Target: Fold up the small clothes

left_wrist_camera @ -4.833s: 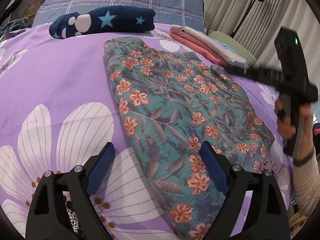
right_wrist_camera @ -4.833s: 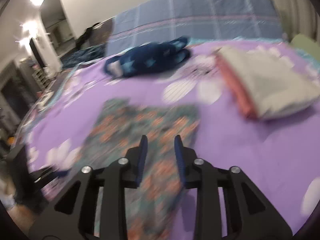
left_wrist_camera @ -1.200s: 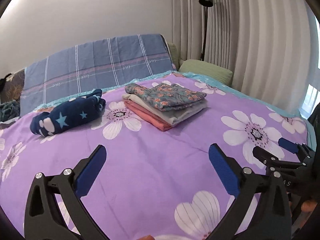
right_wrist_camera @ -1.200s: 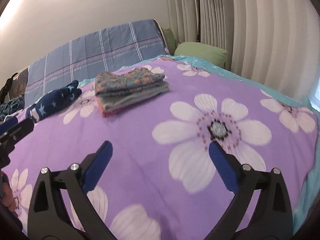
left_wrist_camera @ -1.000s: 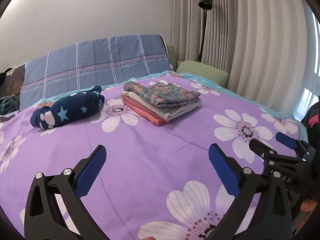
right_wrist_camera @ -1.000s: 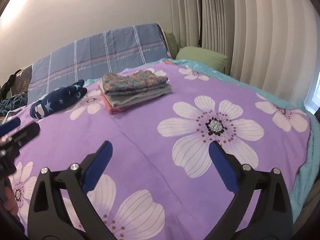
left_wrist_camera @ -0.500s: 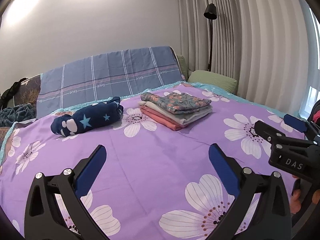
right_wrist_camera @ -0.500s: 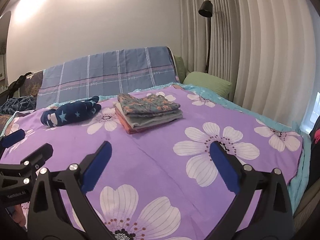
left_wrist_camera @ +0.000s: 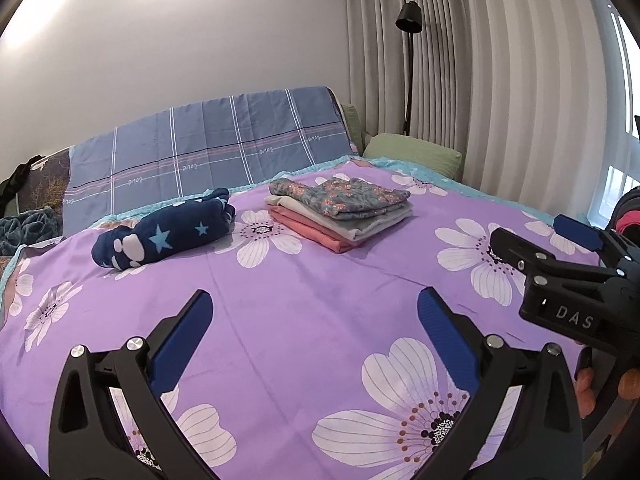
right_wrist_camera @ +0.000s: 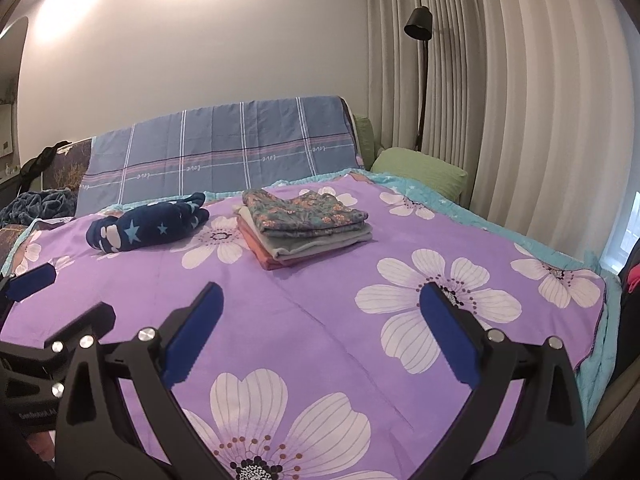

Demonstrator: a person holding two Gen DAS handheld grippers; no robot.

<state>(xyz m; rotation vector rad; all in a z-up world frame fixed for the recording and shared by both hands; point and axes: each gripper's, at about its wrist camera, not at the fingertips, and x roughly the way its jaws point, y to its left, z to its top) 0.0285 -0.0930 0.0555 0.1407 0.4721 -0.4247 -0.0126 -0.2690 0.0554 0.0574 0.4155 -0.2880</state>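
Left gripper [left_wrist_camera: 316, 332]: I have pulled it back; fingers wide apart, empty.
Right gripper [right_wrist_camera: 320, 324]: likewise.
Floral garment [left_wrist_camera: 340, 196]: now folded atop far stack [left_wrist_camera: 344, 224].

On my purple flowered bedspread [left_wrist_camera: 312, 304] I count one stack of folded clothes [left_wrist_camera: 340, 212] far off, three pieces in it: floral teal on top, grey in the middle, salmon pink at the bottom. To its left lies one rolled navy star-patterned garment [left_wrist_camera: 164, 236]. One green pillow [right_wrist_camera: 420, 172] sits far right, beside one black floor lamp [right_wrist_camera: 420, 76].
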